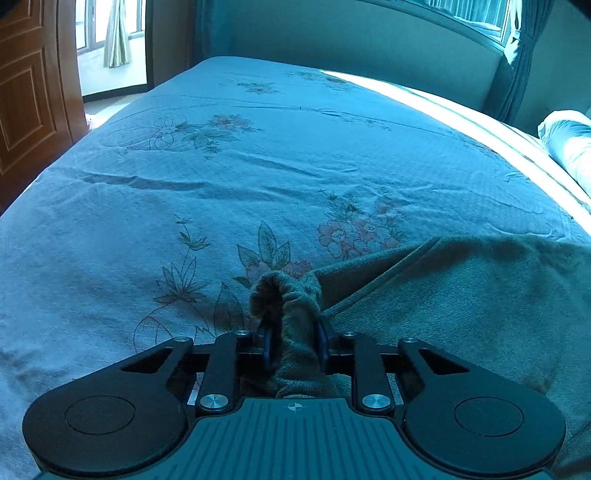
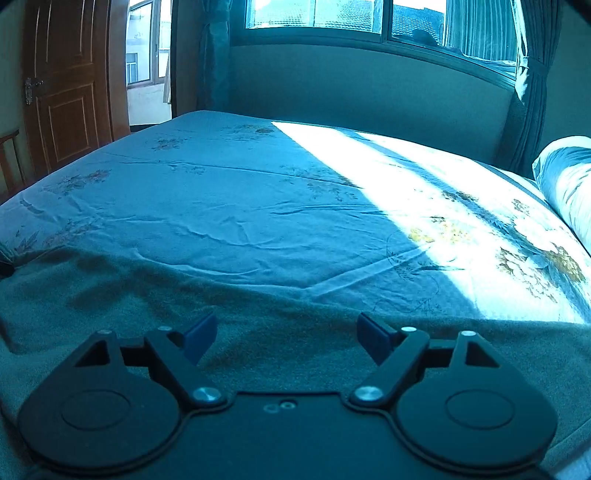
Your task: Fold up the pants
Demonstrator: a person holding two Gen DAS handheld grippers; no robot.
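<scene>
Dark grey-green fleece pants (image 1: pixel 461 295) lie across the near part of a bed with a flowered blue sheet (image 1: pixel 221 177). In the left wrist view my left gripper (image 1: pixel 293 343) is shut on a bunched, gathered edge of the pants that sticks up between its blue pads. The rest of the fabric spreads flat to the right. In the right wrist view the pants (image 2: pixel 147 295) cover the near bed, and my right gripper (image 2: pixel 286 334) hovers over them with its blue fingers (image 2: pixel 201 338) wide apart. Nothing is pinched between them.
The bed's far half is bare sheet (image 2: pixel 258 192), with a bright sun strip (image 2: pixel 461 206) on the right. A rolled pillow or quilt (image 2: pixel 569 184) lies at the right edge. A wooden door (image 2: pixel 66 92) stands at the left, a window (image 2: pixel 332 14) behind the headboard wall.
</scene>
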